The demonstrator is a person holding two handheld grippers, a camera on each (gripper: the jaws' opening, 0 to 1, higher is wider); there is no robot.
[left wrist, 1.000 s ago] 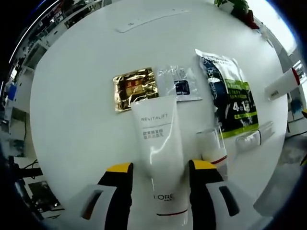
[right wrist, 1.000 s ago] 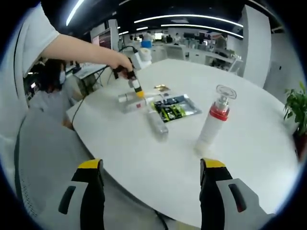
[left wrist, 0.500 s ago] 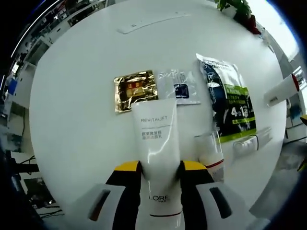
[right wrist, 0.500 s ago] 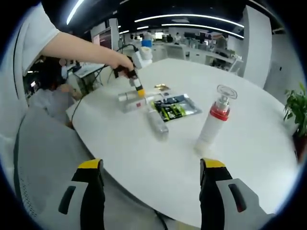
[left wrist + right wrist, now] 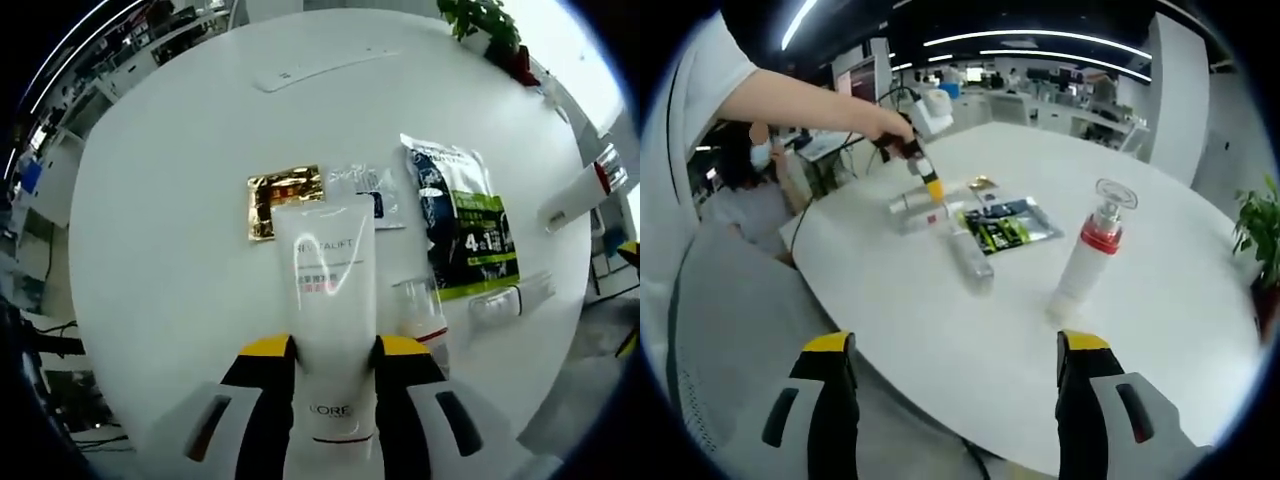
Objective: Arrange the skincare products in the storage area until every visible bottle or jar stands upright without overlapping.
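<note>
In the left gripper view the left gripper (image 5: 335,350) has its yellow-tipped jaws pressed against both sides of one white tube (image 5: 328,300), near its cap end, with the flat crimped end pointing away from the tongs; whether the tube is clear of the round white table (image 5: 160,200) cannot be told. Beyond the tube's far end lie one gold sachet (image 5: 285,196) and one clear sachet (image 5: 368,184), partly covered by the tube. To the right of the jaws sits one dark green-and-blue pouch (image 5: 460,225), a small clear-capped bottle (image 5: 422,305) lying just beside the tube, and a clear item (image 5: 510,297) too blurred to name. In the right gripper view the right gripper (image 5: 955,355) hangs wide apart with nothing between its jaws, back from the table edge; one white pump bottle (image 5: 1086,255) with a red collar stands upright ahead of the right jaw.
</note>
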